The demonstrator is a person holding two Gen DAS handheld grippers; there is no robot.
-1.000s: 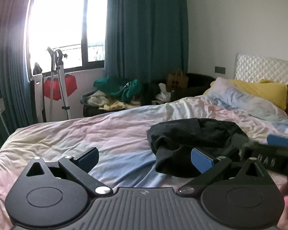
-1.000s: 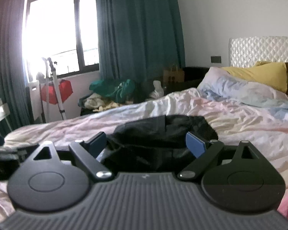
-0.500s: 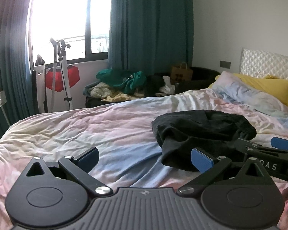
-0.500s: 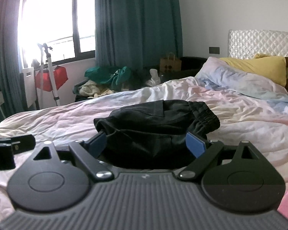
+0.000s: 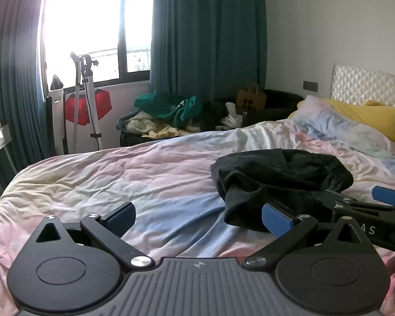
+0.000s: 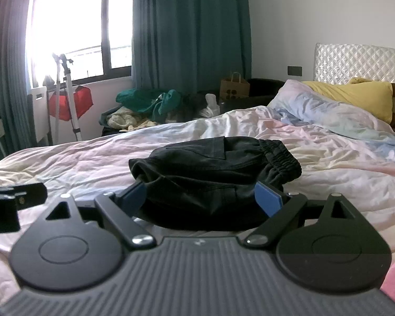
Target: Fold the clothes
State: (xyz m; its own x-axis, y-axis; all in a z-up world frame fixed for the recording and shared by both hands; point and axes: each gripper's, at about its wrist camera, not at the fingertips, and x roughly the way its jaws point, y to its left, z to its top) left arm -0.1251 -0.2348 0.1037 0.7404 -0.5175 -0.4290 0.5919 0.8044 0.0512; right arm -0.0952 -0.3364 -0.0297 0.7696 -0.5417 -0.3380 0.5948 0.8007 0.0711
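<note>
A crumpled pair of black shorts (image 6: 213, 168) with an elastic waistband lies on the pastel bed cover (image 6: 79, 163). My right gripper (image 6: 201, 200) is open, its blue pads on either side of the shorts' near edge. In the left wrist view the shorts (image 5: 279, 176) lie to the front right. My left gripper (image 5: 198, 216) is open and empty over bare cover, its right pad just short of the shorts' left edge. The right gripper (image 5: 376, 210) shows at the right there. The left gripper's finger (image 6: 13, 200) shows at the left of the right wrist view.
The bed fills the foreground. Pillows (image 6: 352, 97) and a quilted headboard (image 6: 360, 60) are at the right. A pile of clothes (image 6: 147, 105) and a paper bag (image 6: 234, 87) lie past the far side. A stand with a red item (image 5: 87, 100) is by the window.
Both grippers have moved forward and lower towards the shorts. The shorts now look closer and larger. Both stay open.
</note>
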